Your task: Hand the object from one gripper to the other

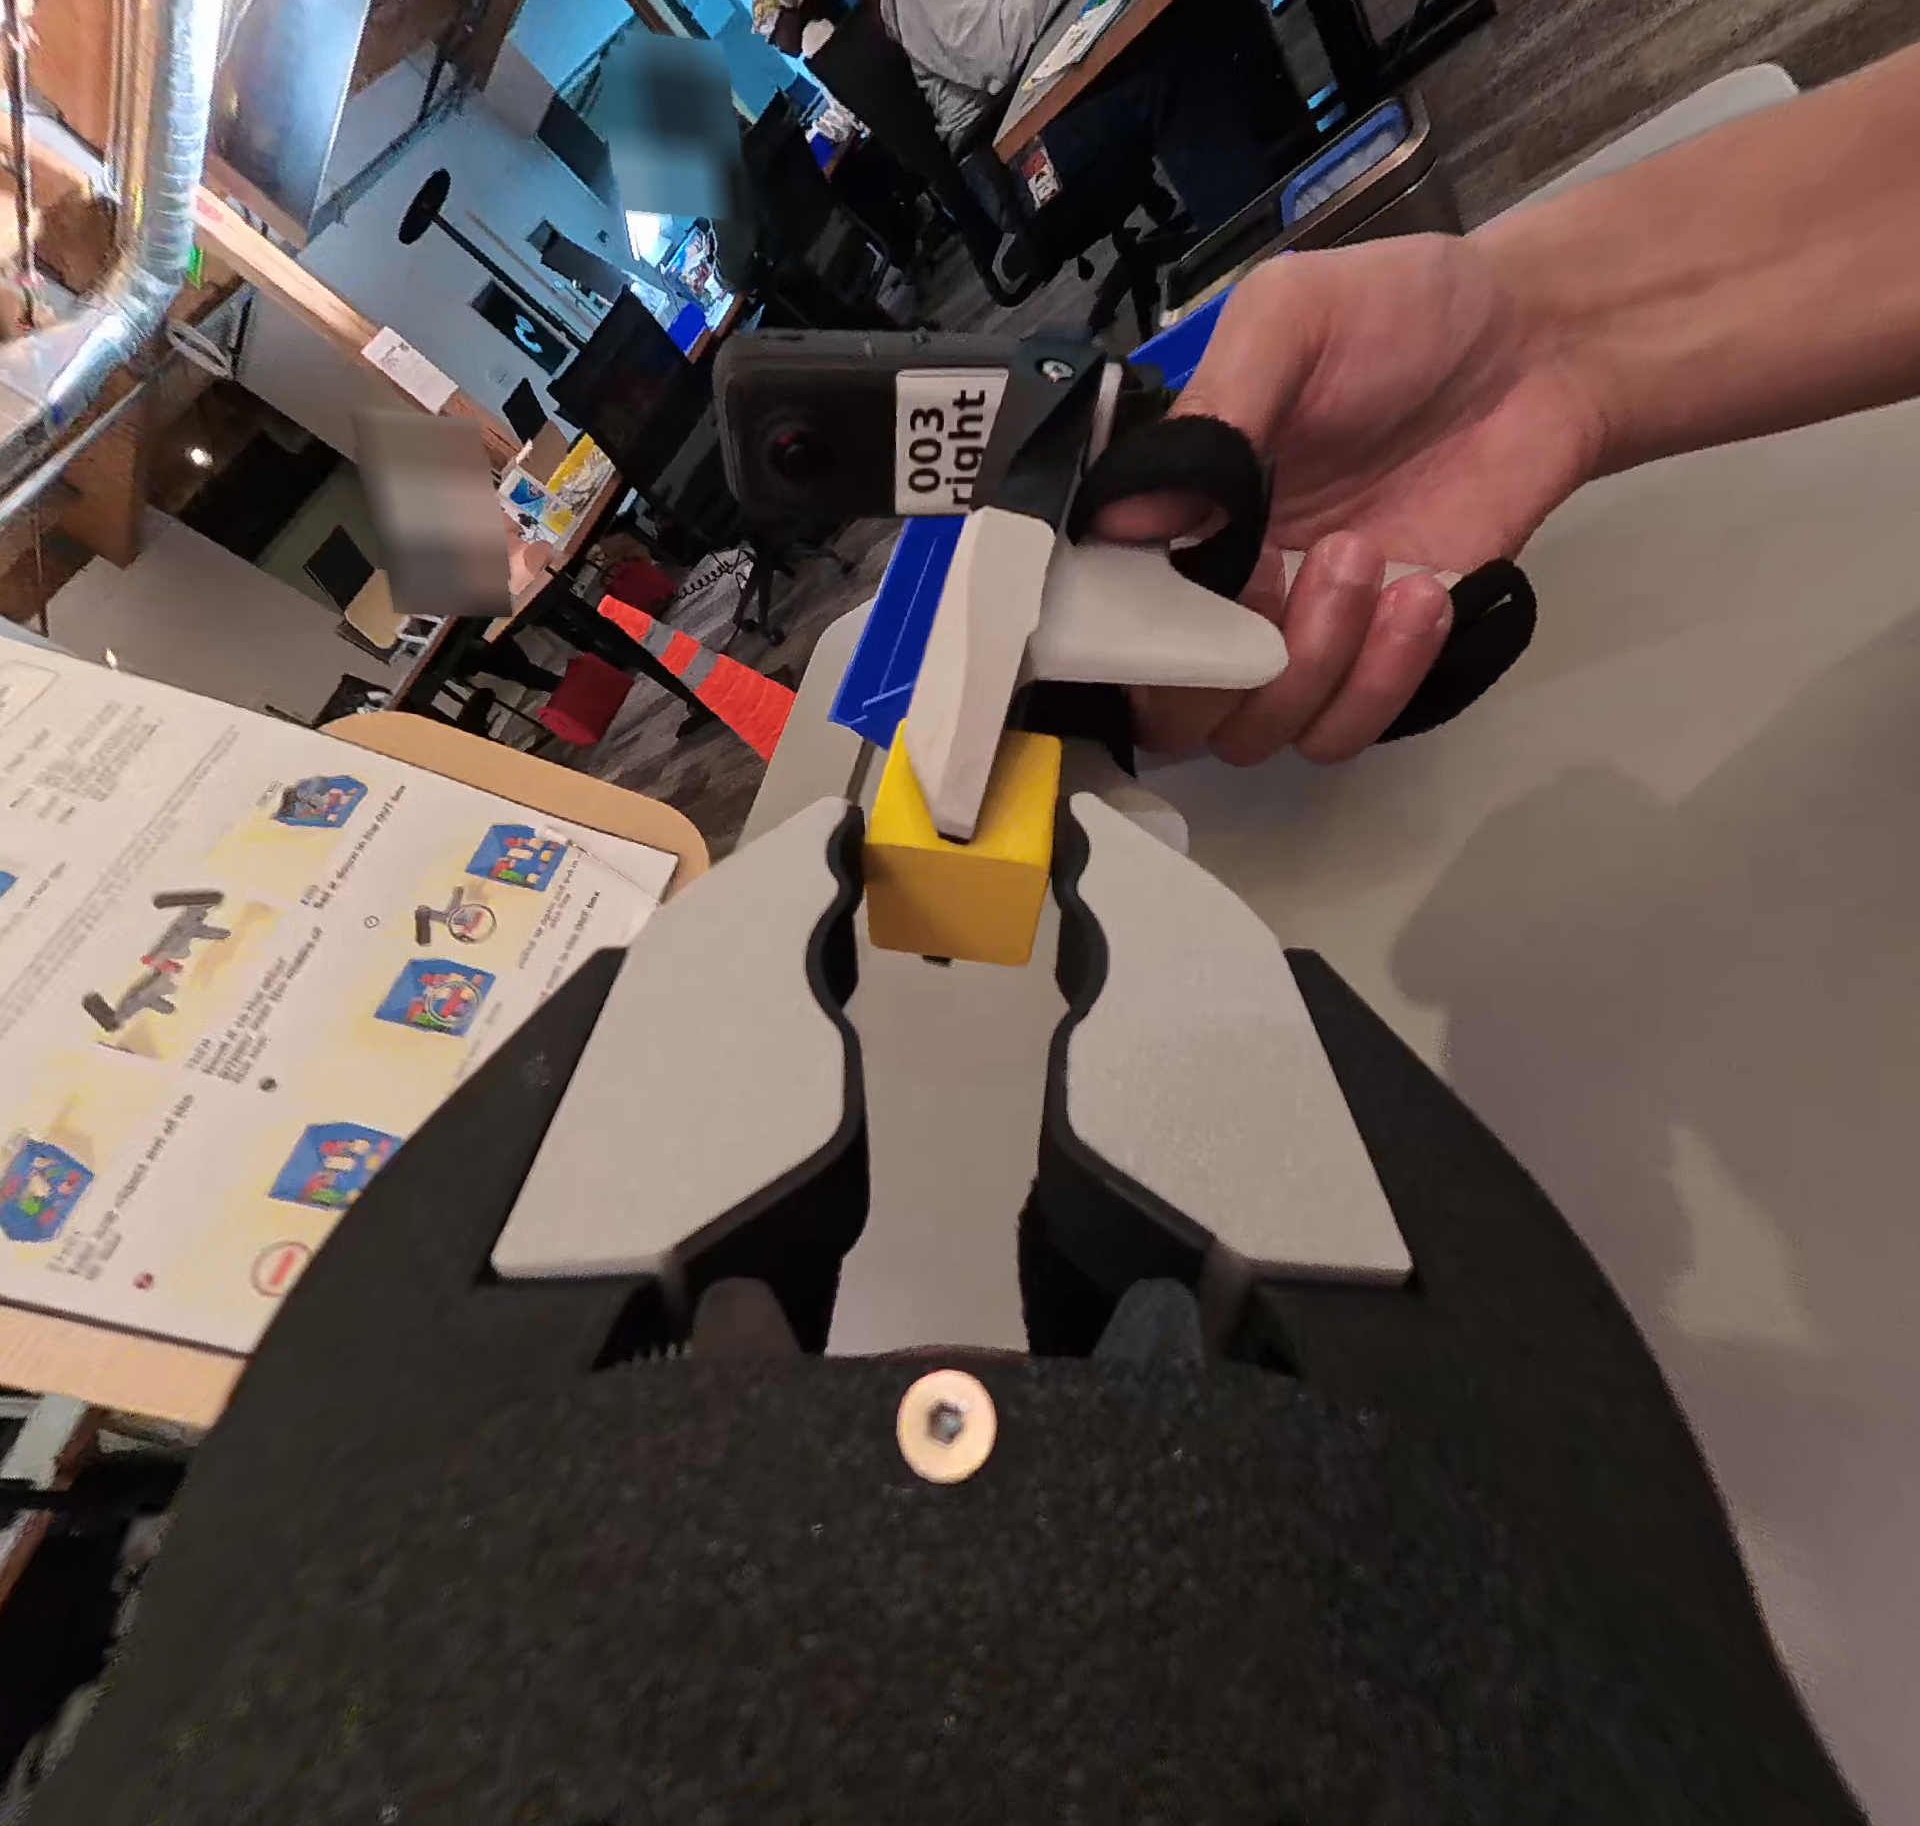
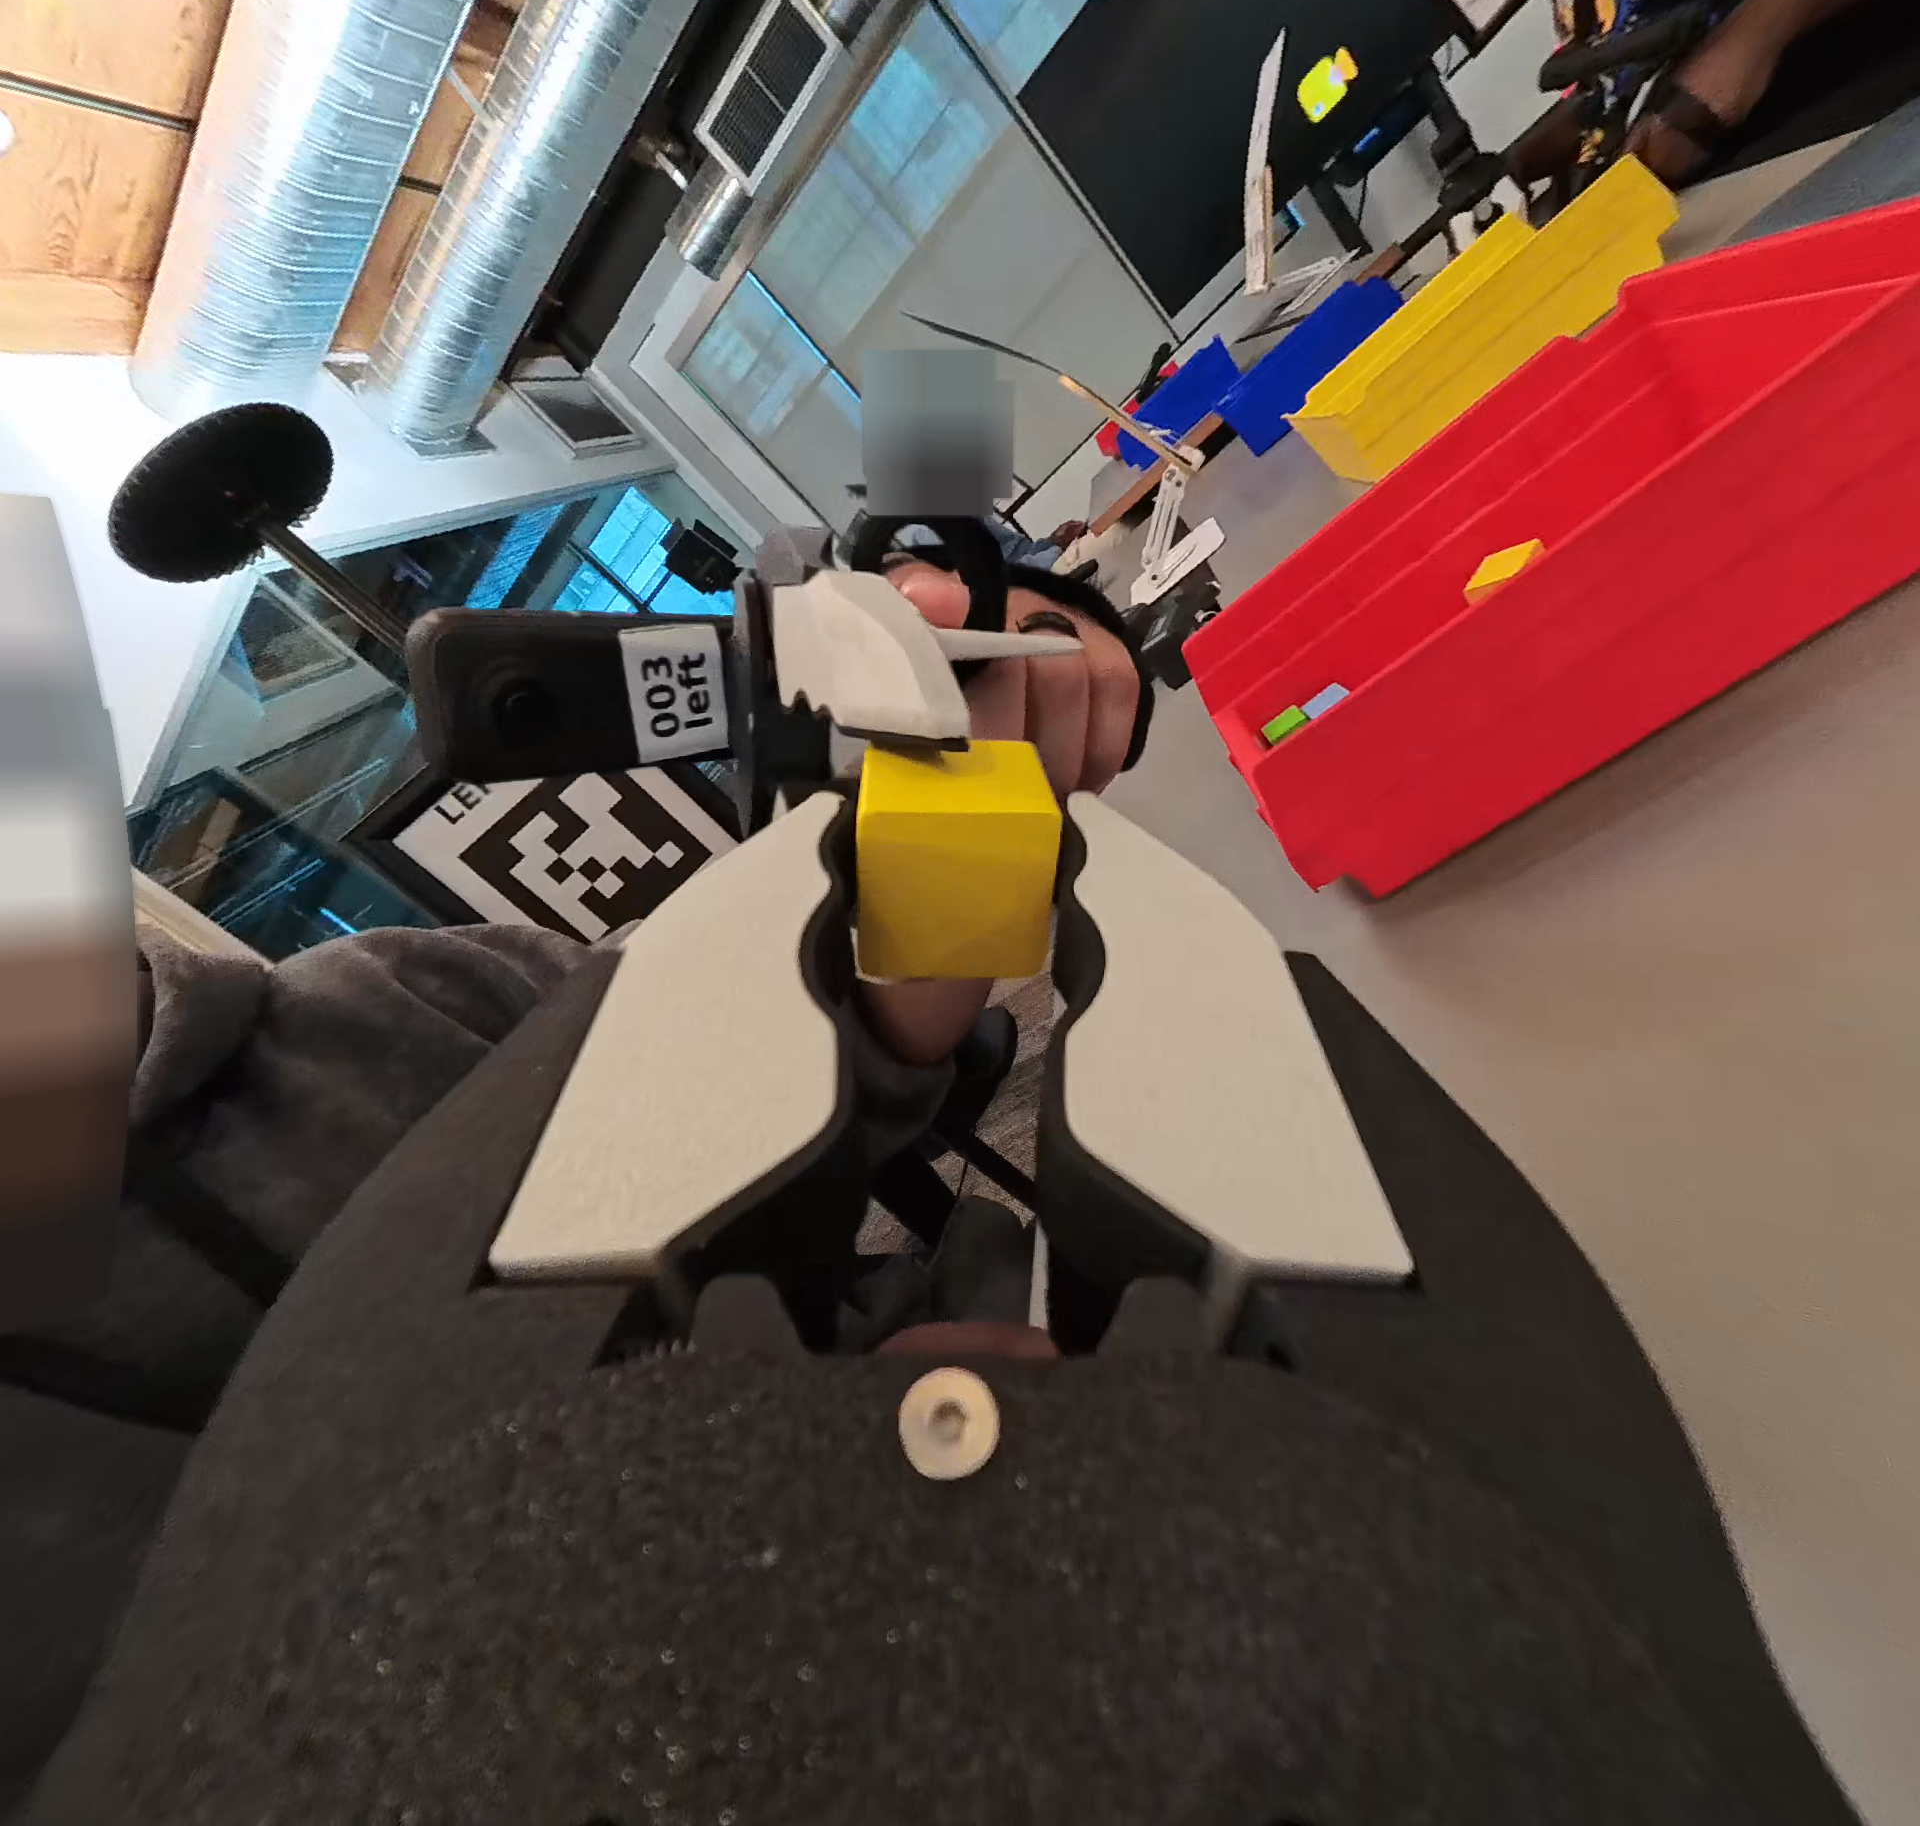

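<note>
From the left wrist view, the left gripper [image 1: 958, 841] grasps the yellow block [image 1: 961, 867] by its flat sides, above the grey surface [image 1: 1610, 841]; the right gripper [image 1: 961, 789] pinches it too. From the right wrist view, the right gripper's own fingers [image 2: 727, 955] clamp the block, which looks light, rigid and smooth. The red bin [image 2: 1558, 633] sits well apart, leaving room.

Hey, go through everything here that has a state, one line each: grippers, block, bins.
Yellow wooden cube: held in mid-air, gripped by both grippers at once.
Left gripper: shut on the cube's sides.
Right gripper: shut on the cube, crosswise to the left one.
Red plastic bin: resting on the table, holding a few small blocks.
Yellow plastic bin: on the table, contents not visible.
</note>
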`<state>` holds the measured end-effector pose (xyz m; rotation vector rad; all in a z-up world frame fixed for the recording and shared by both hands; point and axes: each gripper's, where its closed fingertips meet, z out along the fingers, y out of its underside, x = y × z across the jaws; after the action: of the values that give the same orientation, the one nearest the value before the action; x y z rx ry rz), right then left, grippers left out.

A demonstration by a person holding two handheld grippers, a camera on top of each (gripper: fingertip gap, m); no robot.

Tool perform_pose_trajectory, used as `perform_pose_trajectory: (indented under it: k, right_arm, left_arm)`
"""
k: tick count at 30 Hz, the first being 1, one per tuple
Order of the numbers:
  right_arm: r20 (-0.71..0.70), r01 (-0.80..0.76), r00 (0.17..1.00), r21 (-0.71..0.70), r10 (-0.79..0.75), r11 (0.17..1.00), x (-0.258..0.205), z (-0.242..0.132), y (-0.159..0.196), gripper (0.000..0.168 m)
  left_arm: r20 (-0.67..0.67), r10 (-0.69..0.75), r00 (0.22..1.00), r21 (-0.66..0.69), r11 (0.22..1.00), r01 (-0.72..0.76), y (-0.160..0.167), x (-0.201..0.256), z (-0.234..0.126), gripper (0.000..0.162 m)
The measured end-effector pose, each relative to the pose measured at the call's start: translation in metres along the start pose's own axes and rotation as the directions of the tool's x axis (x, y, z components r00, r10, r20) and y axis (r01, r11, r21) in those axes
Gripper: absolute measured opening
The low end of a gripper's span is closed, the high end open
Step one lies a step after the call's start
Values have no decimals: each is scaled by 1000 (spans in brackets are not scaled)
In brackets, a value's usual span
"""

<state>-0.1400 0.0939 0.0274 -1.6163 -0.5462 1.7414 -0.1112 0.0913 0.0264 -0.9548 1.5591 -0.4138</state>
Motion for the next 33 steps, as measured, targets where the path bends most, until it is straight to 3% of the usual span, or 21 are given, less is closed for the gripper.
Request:
perform_pose_trajectory:
  k: [3, 4, 6, 8, 10, 13, 15, 17, 21, 25, 28, 33]
  right_arm:
    - [-64, 15, 998, -22, -17, 1000, 6, -7, 1, 35]
    - [-109, 26, 994, -35, -30, 999, 10, -14, 0, 35]
    - [-234, 56, 970, -58, -68, 997, 18, -37, -6, 35]
    - [-397, 122, 905, -105, -154, 987, 25, -74, -15, 35]
    - [-613, 191, 745, -182, -263, 965, 38, -131, -28, 35]
    - [-859, 145, 368, -325, -356, 934, 57, -241, -34, 35]
    - [-897, 38, 136, -420, -421, 907, 68, -310, -24, 35]
    - [-872, -112, 22, -487, -488, 866, 78, -359, -3, 35]
    - [-761, -377, 59, -616, -646, 692, 92, -395, 29, 35]
    - [-705, -533, 270, -677, -656, 508, 110, -398, 57, 35]
    - [-693, -651, 345, -663, -633, 370, 117, -414, 80, 35]
    - [-651, -649, 435, -706, -622, 284, 125, -405, 93, 35]
  left_arm:
    - [-11, -196, 981, -66, 979, 195, 10, 10, -4, 37]
    - [-68, -322, 944, -93, 944, 315, 14, 23, -6, 49]
    - [-191, -575, 795, -126, 818, 561, 21, 56, -12, 70]
    - [-207, -725, 656, -118, 685, 719, 41, 83, -22, 69]
    - [-124, -790, 601, -96, 612, 785, 73, 102, -34, 63]
    - [-19, -851, 525, -114, 524, 844, 111, 119, -53, 58]
    - [-36, -880, 474, -68, 476, 877, 108, 114, -64, 55]
    - [-40, -884, 466, -9, 466, 885, 102, 101, -70, 50]
    - [-7, -866, 500, -12, 500, 866, 107, 100, -74, 48]
    - [-28, -852, 523, -34, 524, 851, 103, 104, -70, 48]
    - [-36, -836, 548, -57, 549, 834, 102, 109, -66, 48]
    - [-41, -807, 589, -79, 590, 803, 98, 117, -63, 48]
